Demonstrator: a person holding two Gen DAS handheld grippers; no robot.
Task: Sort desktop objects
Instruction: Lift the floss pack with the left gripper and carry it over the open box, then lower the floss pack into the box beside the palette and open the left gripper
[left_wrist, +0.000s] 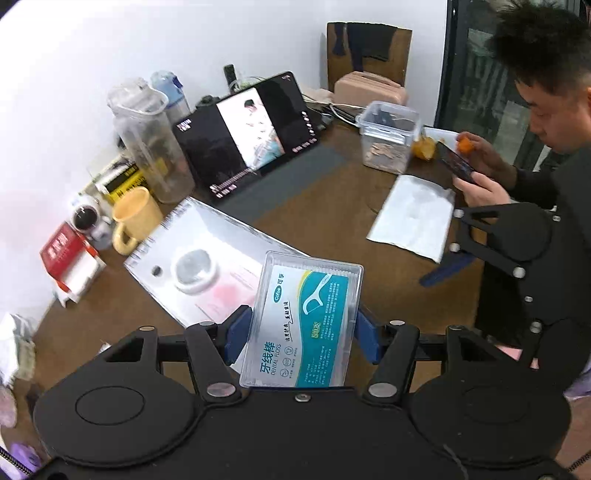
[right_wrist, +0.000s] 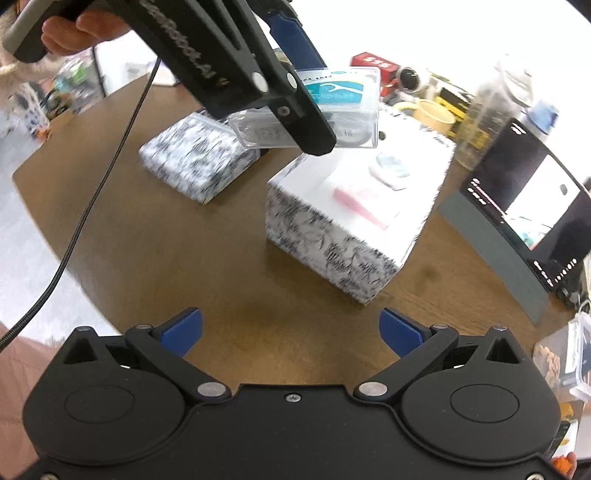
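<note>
aloft, floss box (left_wrist: 303, 325) over patterned box (right_wrist: 354, 221)

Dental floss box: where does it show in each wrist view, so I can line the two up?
Left wrist: dental floss box low centre, clamped between the left gripper fingers.
Right wrist: same box upper centre, held in the air above the patterned white box.
Shared landmark: yellow mug.

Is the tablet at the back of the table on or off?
On. The tablet stands propped up with a lit picture in the middle of its screen, also seen in the right wrist view.
</note>
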